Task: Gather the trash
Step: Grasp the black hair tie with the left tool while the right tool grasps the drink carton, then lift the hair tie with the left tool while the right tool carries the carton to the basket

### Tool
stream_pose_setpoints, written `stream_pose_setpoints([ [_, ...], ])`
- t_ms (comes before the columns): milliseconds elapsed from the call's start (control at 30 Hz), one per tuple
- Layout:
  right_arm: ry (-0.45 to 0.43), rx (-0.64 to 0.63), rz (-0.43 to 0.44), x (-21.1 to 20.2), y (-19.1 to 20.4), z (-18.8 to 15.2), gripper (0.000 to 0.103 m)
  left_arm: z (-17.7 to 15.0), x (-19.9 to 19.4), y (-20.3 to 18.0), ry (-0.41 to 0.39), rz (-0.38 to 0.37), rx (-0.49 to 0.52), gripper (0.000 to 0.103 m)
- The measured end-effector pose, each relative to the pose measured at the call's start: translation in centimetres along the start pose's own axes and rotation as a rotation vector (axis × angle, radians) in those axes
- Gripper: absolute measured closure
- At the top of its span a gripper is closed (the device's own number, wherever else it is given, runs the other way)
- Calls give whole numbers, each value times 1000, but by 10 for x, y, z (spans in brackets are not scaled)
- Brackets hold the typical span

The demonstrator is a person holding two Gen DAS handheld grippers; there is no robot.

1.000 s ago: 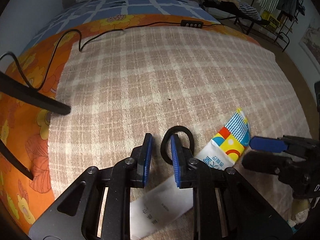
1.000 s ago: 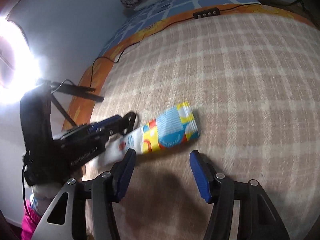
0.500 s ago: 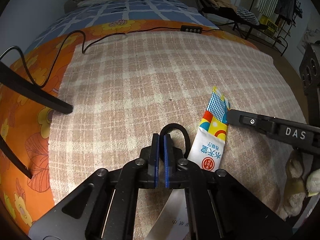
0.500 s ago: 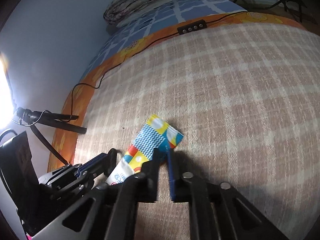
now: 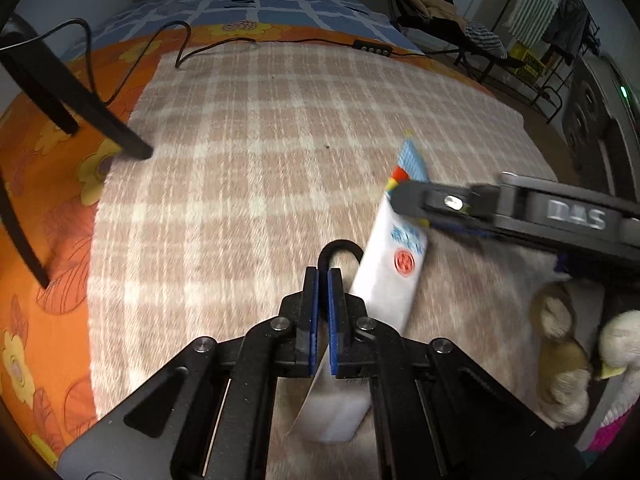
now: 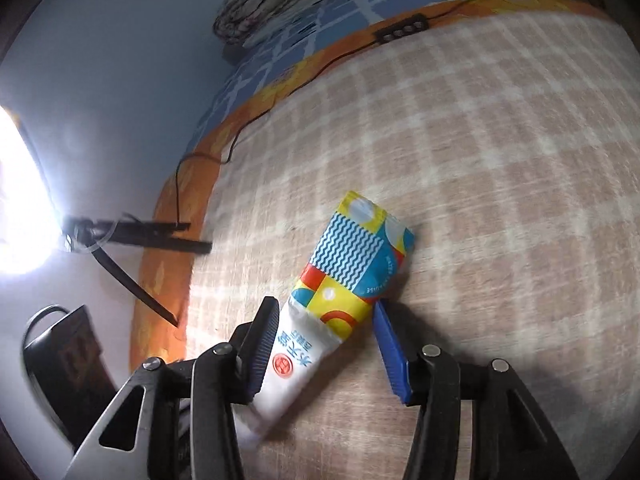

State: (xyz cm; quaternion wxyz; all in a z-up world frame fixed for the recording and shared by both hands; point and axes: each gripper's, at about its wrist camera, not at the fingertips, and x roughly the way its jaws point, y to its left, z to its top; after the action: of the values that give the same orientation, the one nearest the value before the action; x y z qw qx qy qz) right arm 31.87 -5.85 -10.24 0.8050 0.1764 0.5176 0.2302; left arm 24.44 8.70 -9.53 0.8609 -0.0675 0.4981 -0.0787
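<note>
A snack wrapper (image 6: 352,272), white at one end and blue, yellow and red at the other, lies on the checked beige blanket (image 6: 500,160). My right gripper (image 6: 326,344) straddles its white half; the jaws are opening and the pads do not press on it. In the left wrist view the wrapper (image 5: 394,264) lies just right of my left gripper (image 5: 323,276), which is shut on a black ring (image 5: 340,245) that loops out past the tips. The right gripper (image 5: 408,204) reaches in from the right over the wrapper's coloured end.
A white paper strip (image 5: 336,416) lies under the left gripper. Black stand legs (image 5: 100,120) rest on the orange flowered sheet (image 5: 48,200) at left. A black cable (image 5: 180,40) runs along the far edge. A plush toy (image 5: 560,344) sits at right. A bright lamp (image 6: 20,200) glares.
The left gripper closed on the black ring and stayed shut. The right gripper shut at the wrapper's coloured end, then opened again around its white half. The wrapper swung to point further away.
</note>
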Motion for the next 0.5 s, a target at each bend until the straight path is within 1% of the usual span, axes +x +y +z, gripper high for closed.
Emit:
stream_pose_setpoints([
  [67,-5,-59,-50,5,13,-3,64,-3,-6,3,-9,-2,-17,102],
  [100,0,-84,-69,8,17,-4,75,-4,-8,5,-11,-1,-23,102],
  [167,-7,-132,-97,10,25,-6,89,-7,-12,8,-19,25,-17,102],
  [200,1,-149,-100,11,28,-7,103,-8,-15,10,-24,45,-12,102],
  [367,-13,-165,-94,5,29,-9,103,-14,-22,25,-39,90,-33,102],
  [433,-22,-163,-96,2,27,-9,103,-17,-24,33,-41,91,-55,102],
  [500,-21,-161,-78,-2,25,-9,103,-19,-26,40,-40,99,-65,102],
])
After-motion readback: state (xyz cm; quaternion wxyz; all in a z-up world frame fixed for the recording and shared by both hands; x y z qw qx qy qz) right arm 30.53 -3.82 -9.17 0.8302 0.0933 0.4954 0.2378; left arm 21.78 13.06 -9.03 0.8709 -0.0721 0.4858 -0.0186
